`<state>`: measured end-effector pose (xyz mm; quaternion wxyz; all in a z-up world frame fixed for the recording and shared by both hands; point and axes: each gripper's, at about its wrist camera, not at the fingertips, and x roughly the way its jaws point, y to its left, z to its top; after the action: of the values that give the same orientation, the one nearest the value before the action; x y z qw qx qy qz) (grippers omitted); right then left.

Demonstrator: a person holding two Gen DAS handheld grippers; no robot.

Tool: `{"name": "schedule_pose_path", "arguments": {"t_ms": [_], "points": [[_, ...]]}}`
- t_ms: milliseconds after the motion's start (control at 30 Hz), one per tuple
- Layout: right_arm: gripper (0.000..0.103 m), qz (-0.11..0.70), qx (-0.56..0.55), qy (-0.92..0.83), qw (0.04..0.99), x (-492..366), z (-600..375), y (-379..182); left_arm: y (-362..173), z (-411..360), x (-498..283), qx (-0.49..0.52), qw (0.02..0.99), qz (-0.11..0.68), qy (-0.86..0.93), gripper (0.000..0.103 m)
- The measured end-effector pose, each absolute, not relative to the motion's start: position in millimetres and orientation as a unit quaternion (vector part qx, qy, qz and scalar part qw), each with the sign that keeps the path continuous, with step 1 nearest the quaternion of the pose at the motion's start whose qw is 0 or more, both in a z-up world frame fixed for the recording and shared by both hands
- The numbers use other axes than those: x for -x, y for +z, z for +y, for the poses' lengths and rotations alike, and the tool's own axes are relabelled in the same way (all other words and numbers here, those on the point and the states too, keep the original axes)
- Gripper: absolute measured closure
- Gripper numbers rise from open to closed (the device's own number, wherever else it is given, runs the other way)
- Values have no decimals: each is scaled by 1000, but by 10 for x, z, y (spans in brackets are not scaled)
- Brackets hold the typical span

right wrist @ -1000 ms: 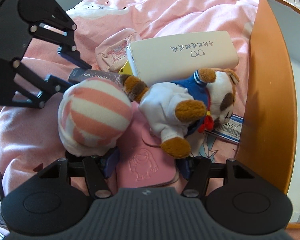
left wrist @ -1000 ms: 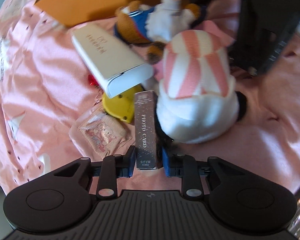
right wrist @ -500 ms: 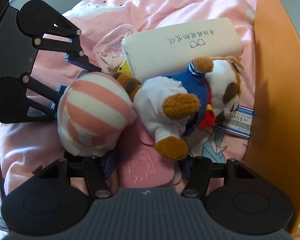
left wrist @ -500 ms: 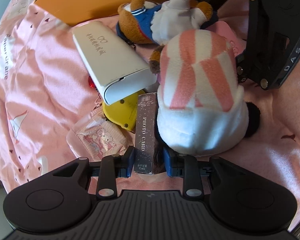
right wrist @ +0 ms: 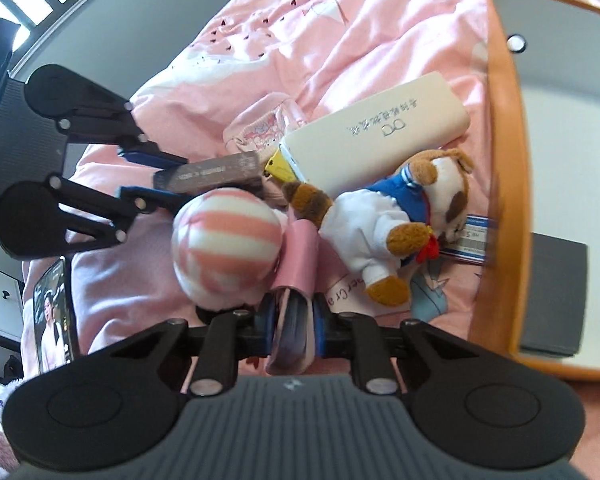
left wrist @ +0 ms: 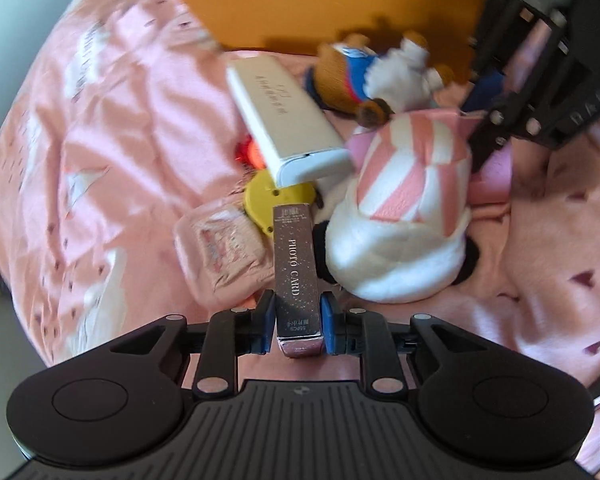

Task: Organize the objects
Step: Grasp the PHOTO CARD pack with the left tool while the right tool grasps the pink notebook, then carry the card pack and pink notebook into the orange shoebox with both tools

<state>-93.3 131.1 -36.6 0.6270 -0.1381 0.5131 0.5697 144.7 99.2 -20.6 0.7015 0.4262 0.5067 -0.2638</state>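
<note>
Left gripper (left wrist: 298,330) has just clamped the stiff, light card box (left wrist: 296,268) at its near end; right gripper (right wrist: 294,330) has just closed on a soft pink wallet (right wrist: 296,264), probably floppy.

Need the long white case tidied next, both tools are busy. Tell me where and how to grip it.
Grip the white case across its narrow width, near the middle of its length, coming from above. It lies flat on the pink bedspread with both long edges exposed there; its near end rests over the yellow object, beside the plush dog.
</note>
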Motion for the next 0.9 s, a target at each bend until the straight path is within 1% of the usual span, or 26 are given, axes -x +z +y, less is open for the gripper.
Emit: {"name": "schedule_pose_path", "arguments": {"t_ms": [133,267,400,567,700,800,900], "points": [[85,494,129,569,645,977,1073,-183,19,1038,-1435,-354,742,520,-230,78],[85,472,119,572,660,968,934,-53,243,1058,-1371,-281,783,517,-200,78],[85,455,92,578,671,925,672,134,461,1075,-1295,-207,819,504,-181,78],[85,438,43,585,681,790,417,371,752,959,-1172,-139,849,476,-183,78],[85,404,21,567,717,595,203,627,978,772,-1166,-55,870,449,-194,78],[85,386,17,534,752,362,66,740,1034,586,-1266,24,877,438,-198,78],[85,384,10,495,779,87,-72,769,925,359,-1428,96,868,440,-209,78]]}}
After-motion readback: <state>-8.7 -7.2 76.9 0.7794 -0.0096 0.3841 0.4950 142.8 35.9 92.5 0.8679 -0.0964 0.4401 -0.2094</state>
